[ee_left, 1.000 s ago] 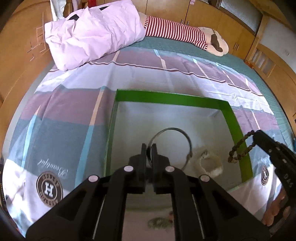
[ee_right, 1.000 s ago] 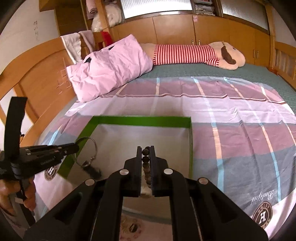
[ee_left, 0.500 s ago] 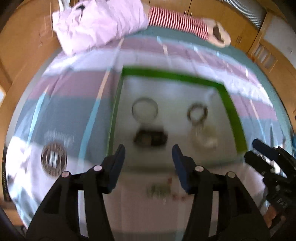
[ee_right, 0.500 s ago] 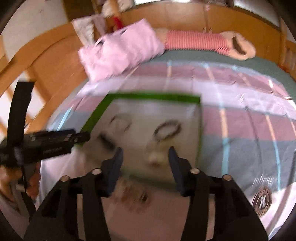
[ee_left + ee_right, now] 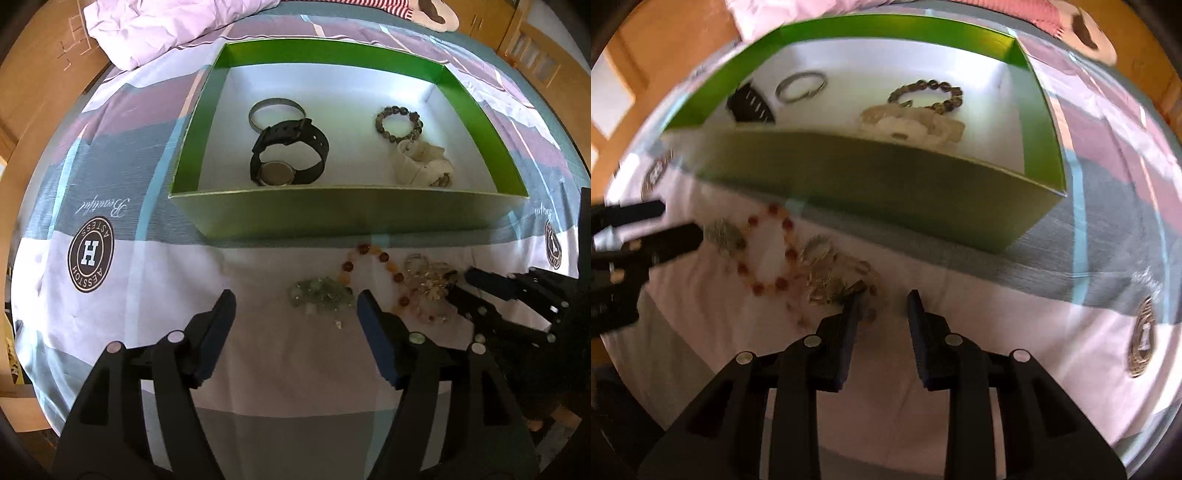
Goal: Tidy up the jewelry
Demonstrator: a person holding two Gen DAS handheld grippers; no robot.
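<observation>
Both my tongs, left gripper (image 5: pixel 295 310) and right gripper (image 5: pixel 882 301), gape empty. Just ahead, unsorted: green bracelet (image 5: pixel 321 293), amber bracelet (image 5: pixel 373 273), clear bead cluster (image 5: pixel 428 277). Beyond, the green box (image 5: pixel 332 214) already holds watch (image 5: pixel 288 155), bangle (image 5: pixel 277 110), dark bead bracelet (image 5: pixel 399 120), cream piece (image 5: pixel 424 164). I judge it roughly half done.

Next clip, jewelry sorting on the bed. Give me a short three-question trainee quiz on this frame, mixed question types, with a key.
1. True or false: the black watch lies inside the green box.
2. Multiple choice: the red-and-orange bead bracelet is A) in the box, B) on the bedsheet in front of the box, C) held by the left tool.
3. Fill in: both tools, the left one and the right tool, have their jaws ____.

Key: 1 true. 2 B; it lies between the green bead cluster and the clear bead pile. 3 open, holding nothing.
</observation>
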